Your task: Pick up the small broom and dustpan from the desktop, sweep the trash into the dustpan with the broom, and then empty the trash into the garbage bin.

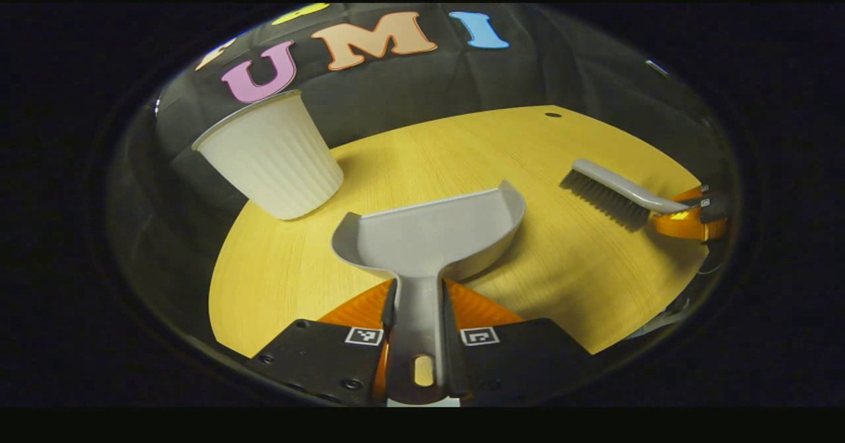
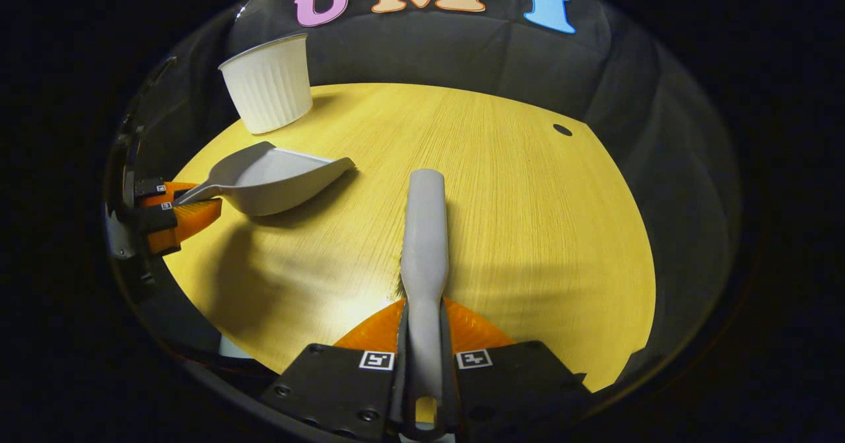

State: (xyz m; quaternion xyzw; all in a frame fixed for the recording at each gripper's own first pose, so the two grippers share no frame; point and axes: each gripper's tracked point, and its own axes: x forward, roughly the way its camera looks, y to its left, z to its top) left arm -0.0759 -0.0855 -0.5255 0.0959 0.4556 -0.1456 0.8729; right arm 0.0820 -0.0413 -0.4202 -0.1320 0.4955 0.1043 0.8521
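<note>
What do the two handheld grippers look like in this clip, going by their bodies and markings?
The left gripper and the right gripper are built alike: flat black plates studded with screws, each plate carrying a small square black-and-white marker tag, above a ribbed orange fan-shaped body.

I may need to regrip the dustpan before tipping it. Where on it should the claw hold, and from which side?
Grip the dustpan by its narrow flat handle, coming from the rear end opposite the scoop's open lip. The handle is slim enough to fit between the fingers, while the wide walled scoop is not. The left claw is shut on that handle this way now, with the bin ahead to its left.
</note>
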